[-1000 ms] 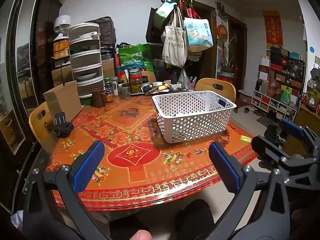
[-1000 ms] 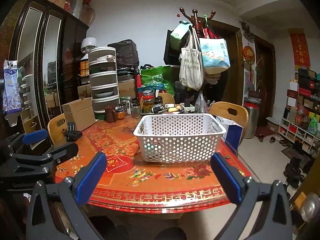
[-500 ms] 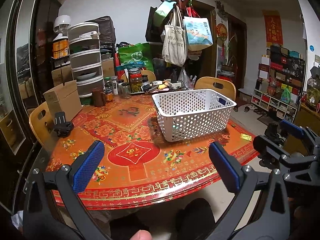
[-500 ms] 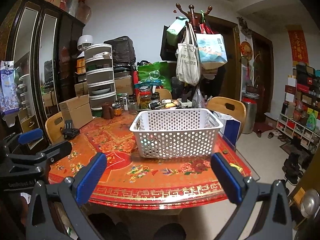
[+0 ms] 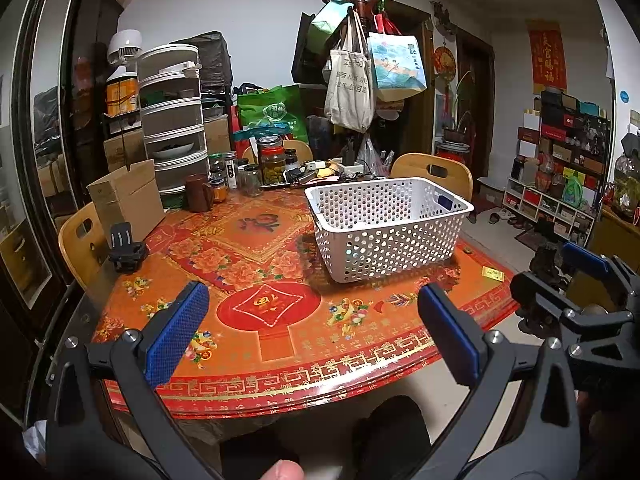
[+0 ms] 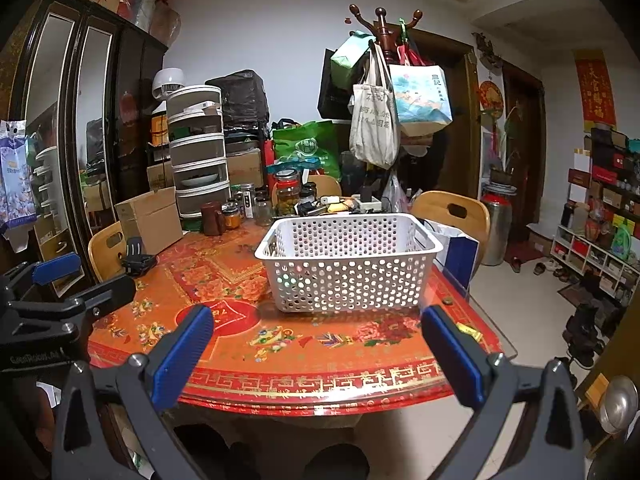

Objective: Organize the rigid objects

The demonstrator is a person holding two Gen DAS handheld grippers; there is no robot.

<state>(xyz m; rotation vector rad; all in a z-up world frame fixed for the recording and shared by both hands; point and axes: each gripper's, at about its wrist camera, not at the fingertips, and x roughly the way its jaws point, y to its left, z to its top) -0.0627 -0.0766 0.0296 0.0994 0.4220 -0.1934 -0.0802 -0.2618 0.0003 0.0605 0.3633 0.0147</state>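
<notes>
One white basket (image 5: 390, 229), upright, long axis left-right

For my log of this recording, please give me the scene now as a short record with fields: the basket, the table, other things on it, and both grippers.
basket: white perforated plastic basket, upright on the table, contents unclear
table: round table with red and gold patterned cover
left side of table: brown cardboard box; small black clamp-like object
far edge: glass jars, brown mug
left gripper: fingers open, empty, before the table's near edge
right gripper: fingers open, empty
</notes>
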